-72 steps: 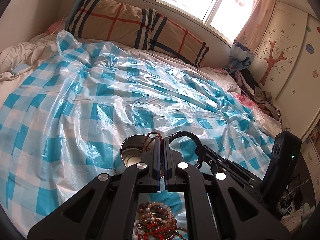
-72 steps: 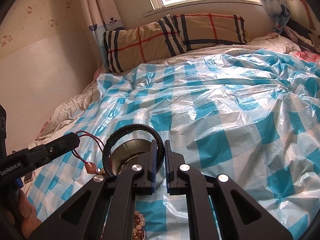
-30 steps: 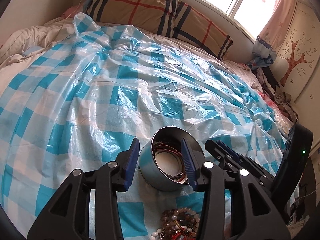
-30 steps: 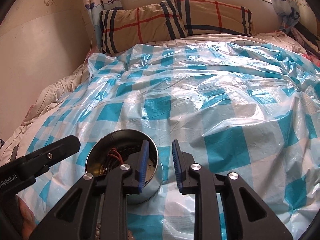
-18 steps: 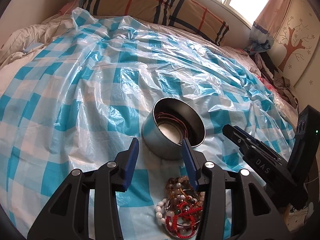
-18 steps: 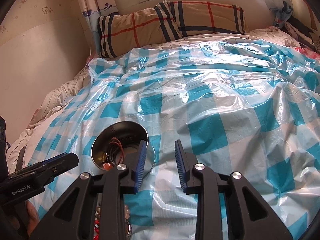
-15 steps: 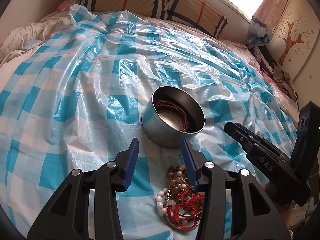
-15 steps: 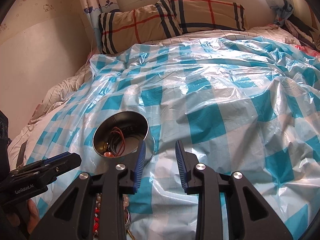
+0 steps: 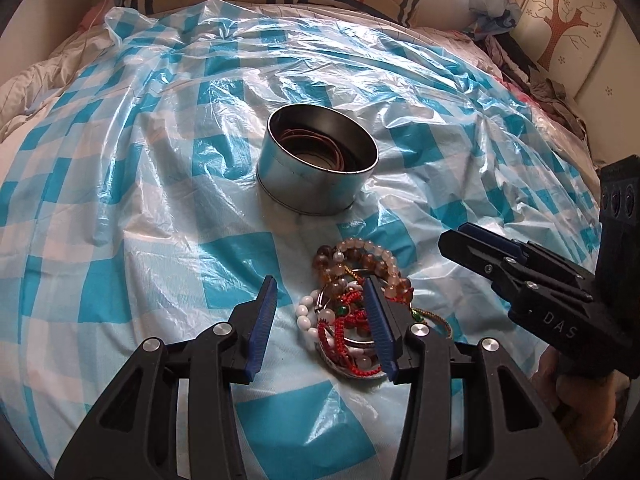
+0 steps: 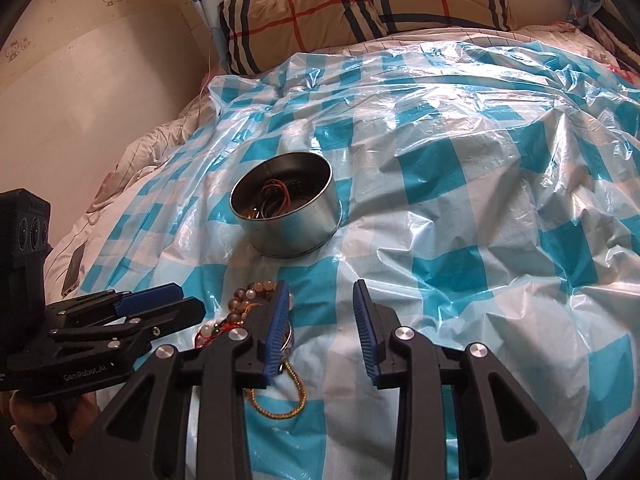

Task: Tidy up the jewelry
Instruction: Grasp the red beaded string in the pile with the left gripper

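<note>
left gripper jaws gaping wide over the bracelet pile, right gripper hanging open and empty too, metal tin sitting mid-bed

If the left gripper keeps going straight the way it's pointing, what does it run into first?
Probably the tangled pile of beaded bracelets: it already lies by the right finger of the open left gripper. Beyond it stands the round metal tin. Height above the checkered plastic sheet is unclear, so it might pass over.

Sheet blue-white checks — tin silver — pillow tan plaid.
</note>
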A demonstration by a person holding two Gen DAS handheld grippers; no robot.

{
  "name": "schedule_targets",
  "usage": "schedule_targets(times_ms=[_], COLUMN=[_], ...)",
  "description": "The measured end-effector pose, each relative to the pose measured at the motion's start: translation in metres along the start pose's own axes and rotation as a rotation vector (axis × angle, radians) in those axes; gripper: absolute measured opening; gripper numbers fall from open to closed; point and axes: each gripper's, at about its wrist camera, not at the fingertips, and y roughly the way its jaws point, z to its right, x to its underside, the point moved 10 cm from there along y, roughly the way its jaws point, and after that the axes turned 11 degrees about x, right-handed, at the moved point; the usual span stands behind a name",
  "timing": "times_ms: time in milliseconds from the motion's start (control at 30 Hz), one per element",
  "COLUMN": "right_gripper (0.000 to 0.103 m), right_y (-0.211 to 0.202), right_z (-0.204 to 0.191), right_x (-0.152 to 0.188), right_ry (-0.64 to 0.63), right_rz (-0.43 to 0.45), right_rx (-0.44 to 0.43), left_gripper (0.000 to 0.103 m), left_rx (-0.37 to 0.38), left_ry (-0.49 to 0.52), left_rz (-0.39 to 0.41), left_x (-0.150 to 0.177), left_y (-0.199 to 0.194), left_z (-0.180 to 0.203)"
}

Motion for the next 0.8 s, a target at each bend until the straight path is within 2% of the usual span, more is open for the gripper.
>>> schedule_targets(times_ms=[133,367,467,533,600,633,667,700,767,800], right_gripper=[0.040,0.041,0.041,0.046,0.047,0.047,0.047,0.047,0.047,0.047], right_y=[-0.009,-0.011,-0.011,-0.011,-0.011,-0.011,-0.011,-0.011,-0.011,-0.012], right_z=[-0.018,-0.040,-0.039,-0.037,-0.035,-0.034,-0.033,-0.032,-0.031,-0.031], right_x=[0.018,0.047,0.050,0.050,0.048,0.048,0.048,0.048,0.048,0.047], right_ry=[-0.112,-0.294,-0.306,-0.296,-0.282,-0.275,-0.268,-0.262,-0.255,-0.253], right_rz=[-0.051,-0.103,-0.110,-0.112,-0.113,-0.113,-0.114,-0.115,-0.116,-0.114], right_rx=[-0.019,0.025,0.033,0.034,0.030,0.027,0.024,0.023,0.022,0.023], left_gripper=[0.043,0.047,0.047,0.047,0.046,0.041,0.031,0.026,0.010,0.007], left_rx=[-0.003,-0.011,-0.011,-0.010,0.006,0.015,0.030,0.029,0.029,0.029], left_ry=[0.035,0.068,0.064,0.053,0.042,0.040,0.038,0.040,0.044,0.045], left_rz=[-0.045,-0.107,-0.116,-0.117,-0.121,-0.119,-0.118,-0.118,-0.116,-0.113], left_x=[0.011,0.023,0.024,0.024,0.025,0.026,0.026,0.026,0.027,0.027], left_y=[0.000,0.007,0.010,0.010,0.010,0.010,0.009,0.009,0.008,0.007], left_z=[0.006,0.011,0.010,0.008,0.008,0.008,0.009,0.010,0.011,0.011])
